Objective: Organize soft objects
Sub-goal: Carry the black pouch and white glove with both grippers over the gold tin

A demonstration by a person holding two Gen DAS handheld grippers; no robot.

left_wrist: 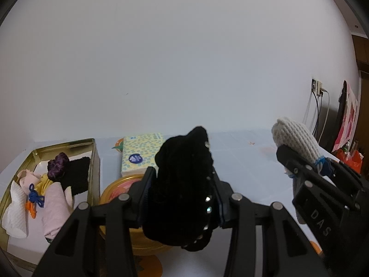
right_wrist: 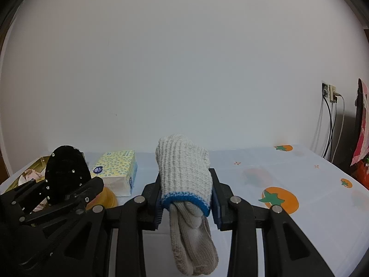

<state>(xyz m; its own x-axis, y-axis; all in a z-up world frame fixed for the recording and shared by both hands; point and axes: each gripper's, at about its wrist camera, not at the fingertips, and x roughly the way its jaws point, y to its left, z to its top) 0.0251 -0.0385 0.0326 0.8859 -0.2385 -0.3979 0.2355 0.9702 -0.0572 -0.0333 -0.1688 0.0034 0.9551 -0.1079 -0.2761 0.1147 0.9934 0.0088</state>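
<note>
Left gripper (left_wrist: 182,194) pinches a black studded fabric piece (left_wrist: 184,184), lifted clear above the table (right_wrist: 311,230). Right gripper (right_wrist: 186,198) clamps a folded grey knit glove (right_wrist: 184,173) with blue cuff, also held up, its loose end hanging below the jaws. Far left: gold tin (left_wrist: 95,159) holding pink cloth (left_wrist: 54,207), purple scrunchie (left_wrist: 57,164), white tissue (left_wrist: 15,205). Tissue pack (left_wrist: 140,154) just right of the tin. Tablecloth printed with orange fruit.
</note>
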